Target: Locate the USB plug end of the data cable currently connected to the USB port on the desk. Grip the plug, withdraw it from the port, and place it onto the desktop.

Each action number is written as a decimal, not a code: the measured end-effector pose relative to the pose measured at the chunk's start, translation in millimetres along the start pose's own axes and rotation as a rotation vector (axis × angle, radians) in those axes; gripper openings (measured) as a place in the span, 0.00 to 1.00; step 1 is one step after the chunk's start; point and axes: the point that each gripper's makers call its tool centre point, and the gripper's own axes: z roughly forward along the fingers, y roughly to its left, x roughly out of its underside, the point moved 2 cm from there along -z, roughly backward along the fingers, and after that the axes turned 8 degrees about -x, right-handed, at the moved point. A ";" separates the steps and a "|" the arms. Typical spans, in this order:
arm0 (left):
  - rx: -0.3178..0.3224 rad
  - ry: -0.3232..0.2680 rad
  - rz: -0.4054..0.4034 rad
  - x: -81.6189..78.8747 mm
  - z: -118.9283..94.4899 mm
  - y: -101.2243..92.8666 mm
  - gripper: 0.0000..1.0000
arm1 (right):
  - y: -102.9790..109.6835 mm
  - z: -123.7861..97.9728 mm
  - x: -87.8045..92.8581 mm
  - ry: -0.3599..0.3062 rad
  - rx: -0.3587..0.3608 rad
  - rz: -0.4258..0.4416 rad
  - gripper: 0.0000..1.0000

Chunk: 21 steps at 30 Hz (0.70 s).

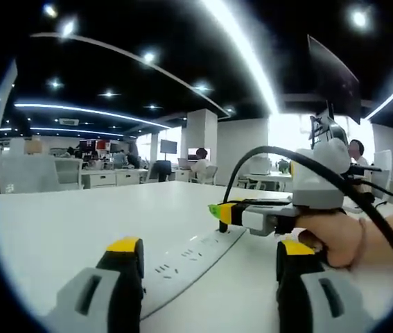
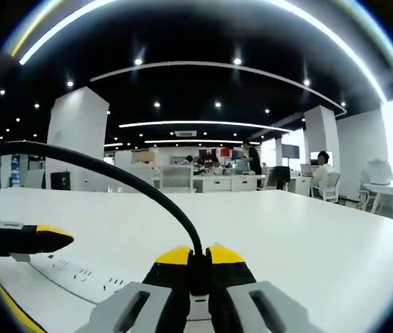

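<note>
Right claw clenched on cable above white desk; left claw released over strip, apparently; open office behind.

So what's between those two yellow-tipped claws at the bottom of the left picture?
In the left gripper view, a white power strip runs across the table between them.

We see open worktop ahead and to the right; the power strip and the looping black cable obstruct the left.
</note>
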 end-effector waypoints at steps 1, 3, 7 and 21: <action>0.001 0.000 0.000 -0.1 0.0 -0.2 0.78 | 0.4 0.2 0.0 0.002 0.001 -0.001 0.09; 0.003 0.002 0.003 -0.1 0.6 -0.6 0.78 | -1.7 0.6 -0.1 0.002 0.004 0.022 0.09; 0.003 0.004 0.005 -0.3 1.2 -0.5 0.78 | -6.8 1.1 -0.1 -0.002 0.008 0.070 0.09; 0.005 0.012 0.018 -0.2 0.4 -1.6 0.78 | -10.9 8.1 -2.8 -0.008 -0.008 0.132 0.09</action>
